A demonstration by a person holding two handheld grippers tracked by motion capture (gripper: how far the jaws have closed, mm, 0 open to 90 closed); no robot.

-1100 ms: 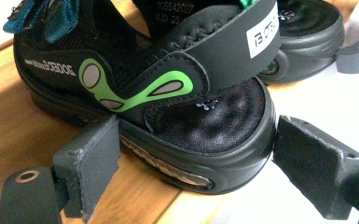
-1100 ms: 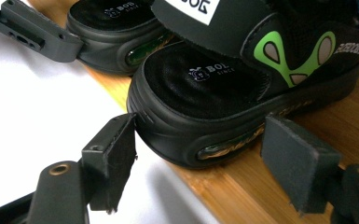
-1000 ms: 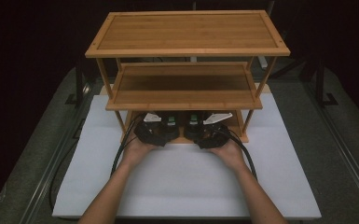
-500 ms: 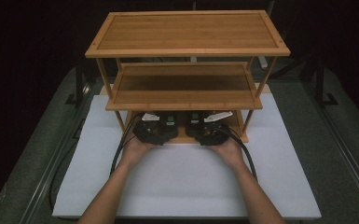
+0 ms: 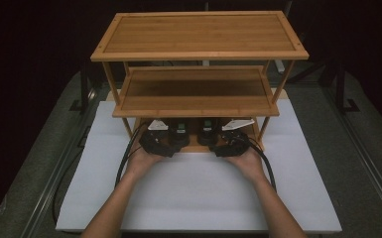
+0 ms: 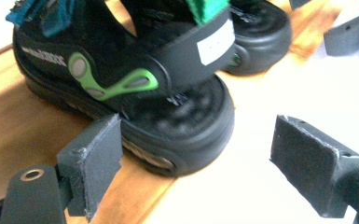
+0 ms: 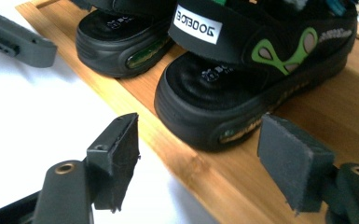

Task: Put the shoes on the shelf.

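A pair of black sandals with green side trim stands side by side on the lowest board of the three-tier bamboo shoe rack, toes toward the person, near that board's front edge; this puts them square on the shelf, presumably their storage place. The rack stands on a white sheet that covers the middle of the worktop. Both tongs point at the toes from the front: the left tongs face the left sandal, the right tongs the right sandal. Each pair of tongs stands open, its pads clear of the shoe, so the sandals rest on the wood by themselves. The right tongs have just been widening, with nothing between them.

The high view gives the layout, hands and both bare upper shelves, but the middle shelf hides most of the sandals. The gripper views show what it cannot: the gap between pads and toes, the green trim, and the white label on the strap
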